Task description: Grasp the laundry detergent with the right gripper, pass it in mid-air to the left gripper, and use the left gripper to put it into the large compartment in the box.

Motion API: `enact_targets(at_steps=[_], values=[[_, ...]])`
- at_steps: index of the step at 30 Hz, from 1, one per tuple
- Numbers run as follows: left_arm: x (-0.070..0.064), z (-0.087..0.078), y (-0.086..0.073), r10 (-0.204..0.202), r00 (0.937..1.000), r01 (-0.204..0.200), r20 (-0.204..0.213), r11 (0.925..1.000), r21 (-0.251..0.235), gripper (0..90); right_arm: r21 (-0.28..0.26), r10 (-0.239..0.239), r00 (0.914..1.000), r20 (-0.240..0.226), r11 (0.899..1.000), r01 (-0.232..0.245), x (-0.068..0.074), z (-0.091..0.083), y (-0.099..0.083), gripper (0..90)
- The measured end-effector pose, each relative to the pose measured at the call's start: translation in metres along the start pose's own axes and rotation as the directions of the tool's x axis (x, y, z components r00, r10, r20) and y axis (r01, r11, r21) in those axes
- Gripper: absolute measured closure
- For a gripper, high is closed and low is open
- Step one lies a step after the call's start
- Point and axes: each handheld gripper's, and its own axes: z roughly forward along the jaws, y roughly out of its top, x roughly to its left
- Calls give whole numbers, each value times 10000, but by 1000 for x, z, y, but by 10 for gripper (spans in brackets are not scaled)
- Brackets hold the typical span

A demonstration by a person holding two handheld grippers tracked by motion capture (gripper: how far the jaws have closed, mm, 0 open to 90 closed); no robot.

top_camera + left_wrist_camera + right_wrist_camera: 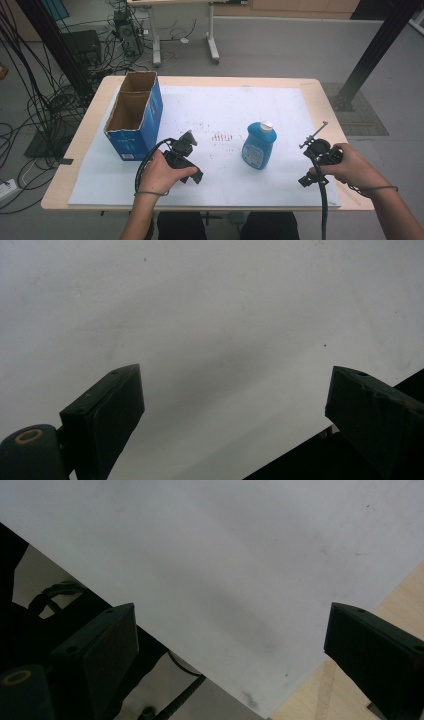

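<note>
High view: both grippers sit near the table's front edge, left gripper [192,175] and right gripper [306,179] both spread, empty. Blue bottle [259,144] between them; label unreadable.

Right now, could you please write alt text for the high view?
A blue bottle stands on a white-covered table between two open hand-held grippers, left hand-held gripper and right hand-held gripper; an open cardboard box sits far left.

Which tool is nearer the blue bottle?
The left tool: it lies on the white sheet just left of the blue bottle, while the right tool sits farther off near the sheet's right edge.
</note>
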Motion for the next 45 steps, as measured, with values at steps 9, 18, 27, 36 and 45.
enact_targets(at_steps=[9, 18, 27, 36, 45], values=[[1, -1, -1, 0, 10000, 1, 27, 10000, -47, 90, -103, -34, 10000, 23, 9999, 34, 7, 11, -4, 71], [0, 1, -2, -39, 9999, 40, 104, 10000, -55, 90, -378, -41, 10000, -6, 9993, 41, 11, 24, -5, 73], [1, 2, -3, -104, 9999, 104, 127, 9999, -47, 90, -824, -178, 9998, -98, 9965, 169, 13, 32, -7, 72], [1, 1, -5, -136, 9998, 137, 128, 9999, -92, 90, -1443, -155, 9997, -197, 9895, 125, 14, 41, -10, 72], [0, 2, -4, -190, 9997, 192, 176, 9997, -133, 90, -2159, -120, 9998, -140, 9764, 87, 13, 47, -11, 73]])
